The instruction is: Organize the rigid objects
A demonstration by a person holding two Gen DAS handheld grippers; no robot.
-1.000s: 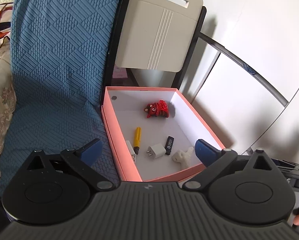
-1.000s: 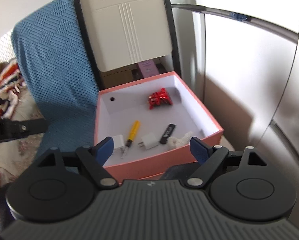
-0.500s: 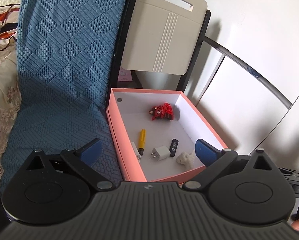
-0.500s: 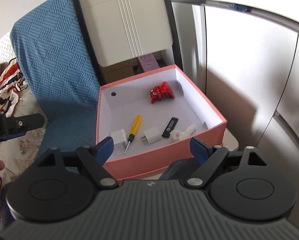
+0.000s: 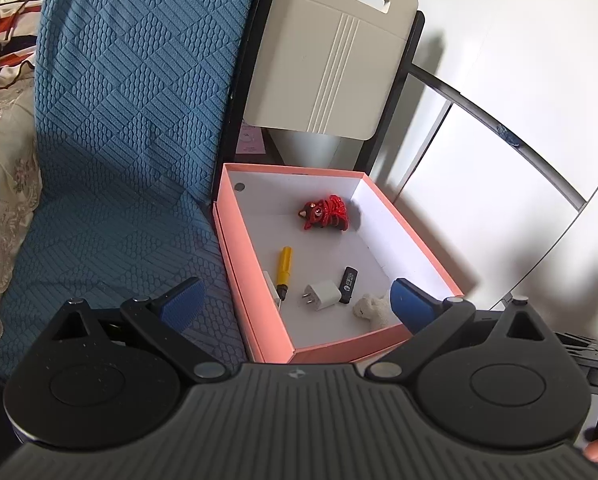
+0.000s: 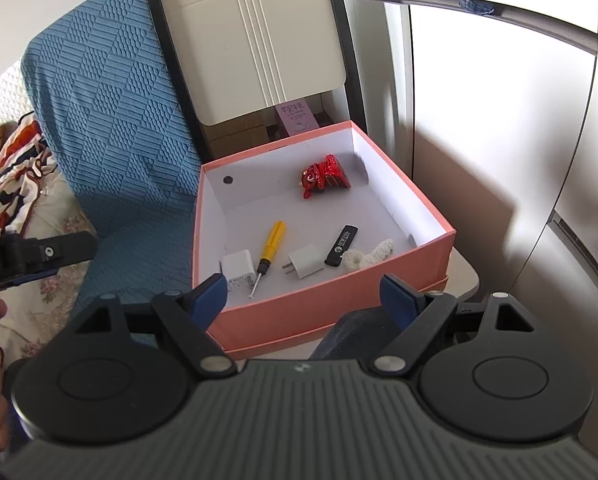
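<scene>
Blue blanket (image 5: 119, 140) beside pink box (image 6: 323, 312); both tongs empty, apart.

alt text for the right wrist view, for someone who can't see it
An open pink box holds a red figurine, a yellow screwdriver, two white chargers, a black USB stick and a white knitted piece. The right gripper hangs open and empty in front of it, beside a blue textured cushion.
</scene>
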